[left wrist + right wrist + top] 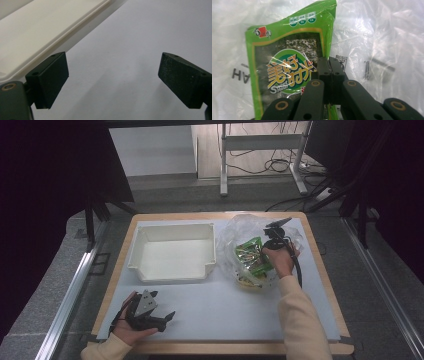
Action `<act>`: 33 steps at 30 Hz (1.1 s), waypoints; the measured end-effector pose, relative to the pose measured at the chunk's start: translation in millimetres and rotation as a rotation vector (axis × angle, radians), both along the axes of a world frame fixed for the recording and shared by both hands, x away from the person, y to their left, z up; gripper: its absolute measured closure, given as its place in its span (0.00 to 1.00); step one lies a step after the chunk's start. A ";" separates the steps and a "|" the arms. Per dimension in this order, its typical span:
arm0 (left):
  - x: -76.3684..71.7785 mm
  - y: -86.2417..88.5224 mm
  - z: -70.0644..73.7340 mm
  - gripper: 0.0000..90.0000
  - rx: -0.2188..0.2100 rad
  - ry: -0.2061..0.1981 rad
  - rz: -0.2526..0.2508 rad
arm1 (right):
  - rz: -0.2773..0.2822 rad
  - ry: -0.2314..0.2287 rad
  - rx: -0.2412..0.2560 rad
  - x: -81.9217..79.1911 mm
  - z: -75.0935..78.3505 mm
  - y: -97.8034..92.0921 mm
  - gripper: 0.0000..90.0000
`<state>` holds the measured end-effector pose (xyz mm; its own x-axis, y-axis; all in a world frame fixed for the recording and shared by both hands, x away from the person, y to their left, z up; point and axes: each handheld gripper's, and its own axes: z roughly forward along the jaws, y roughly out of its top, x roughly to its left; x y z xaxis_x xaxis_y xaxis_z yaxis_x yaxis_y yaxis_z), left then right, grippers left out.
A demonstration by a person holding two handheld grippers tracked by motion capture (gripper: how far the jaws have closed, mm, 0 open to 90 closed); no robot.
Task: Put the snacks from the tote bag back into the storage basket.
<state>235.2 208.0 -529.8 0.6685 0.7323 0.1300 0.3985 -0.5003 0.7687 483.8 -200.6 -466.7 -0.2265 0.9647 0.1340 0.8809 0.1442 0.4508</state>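
Grey floor and a white frame with loose cables are seen beyond a wooden table (320,270), which is covered by a white sheet (220,307). On the sheet's left half a white tray (172,252) is set, open side up, its rim also caught at the upper left of the left gripper view (50,37). To the tray's right, just beside it, a crumpled clear plastic bag (239,227) is spread, with green snack packets inside. In the right gripper view one green seaweed packet (287,65) is seen upright against the plastic bag (384,37); printed letters are only partly legible. The right gripper (265,255) is held by a hand in a cream sleeve over the bag, and its jaws are pressed together on the packet's right edge (329,72). The left gripper (162,317) is rested low on the sheet near the table's front left corner, well apart from the bag, with its jaws spread wide over bare sheet (113,75), nothing between them.
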 end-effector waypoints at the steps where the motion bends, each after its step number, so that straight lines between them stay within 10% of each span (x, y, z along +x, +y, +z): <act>1: -0.1 0.0 0.1 0.11 0.000 0.000 0.000 | -0.003 -0.008 0.003 -0.9 2.0 -0.5 0.99; 33: 0.5 -1.2 -1.0 0.10 0.010 0.003 0.002 | -0.006 -0.230 0.158 -38.2 45.8 -27.1 1.00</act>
